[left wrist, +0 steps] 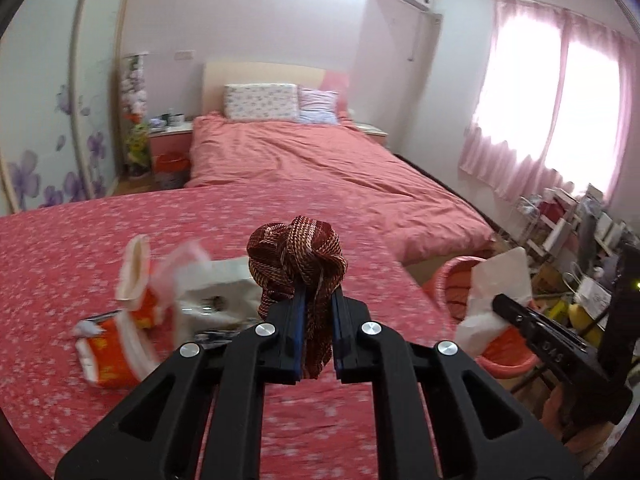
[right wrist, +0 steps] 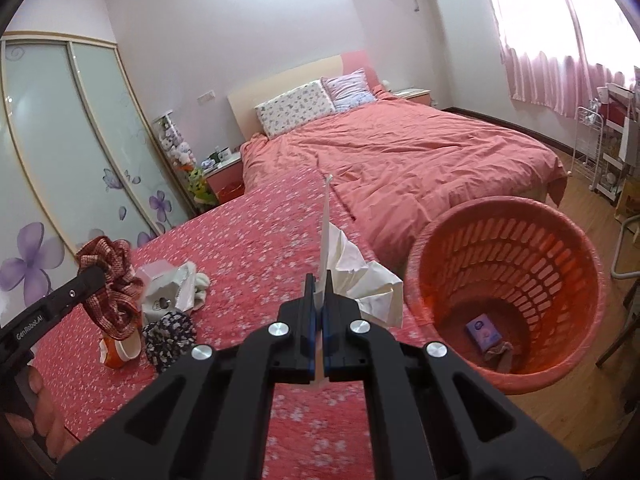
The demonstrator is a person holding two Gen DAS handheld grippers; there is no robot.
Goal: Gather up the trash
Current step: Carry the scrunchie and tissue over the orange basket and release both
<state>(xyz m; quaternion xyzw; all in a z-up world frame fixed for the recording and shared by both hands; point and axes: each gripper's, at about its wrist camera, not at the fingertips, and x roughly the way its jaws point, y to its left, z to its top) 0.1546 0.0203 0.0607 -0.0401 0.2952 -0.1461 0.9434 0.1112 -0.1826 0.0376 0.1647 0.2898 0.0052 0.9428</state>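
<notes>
We've got both tools loaded. Left tool [left wrist: 316, 316] is clamped on a knotted maroon woven strap [left wrist: 296, 252], lifted clear of the desk [left wrist: 60, 280], which is covered w/ a pink floral cloth. Right tool [right wrist: 319, 312] is closed tight on a crumpled white paper [right wrist: 360, 280], held up just beside the orange basket [right wrist: 560, 220], not yet over its mouth.

Progress, as we judge it: roughly midway. The basket already has a small purple box [right wrist: 483, 334] and a brownish scrap [right wrist: 498, 354] at the bottom. Neither held item is dropped yet. Left on the desk: an orange-and-white wrapper [left wrist: 116, 348], a white bag w/ pink bits [left wrist: 212, 292], and a dark floral fabric ball [right wrist: 168, 340]. So two drops pending, then approx three more pickups.

View differences:
- The right wrist view looks straight into the basket & shows its contents; the left wrist view only catches part of the rim, mostly hidden behind the paper & right tool.
- The dark floral ball shows clearly only in the right wrist view; in the left it's behind the tool.
- The left wrist view shows the orange wrapper more fully; in the right view it's half hidden under the strap.
- The right wrist view also shows the person's fingers at the lower left edge, holding the left tool.
</notes>
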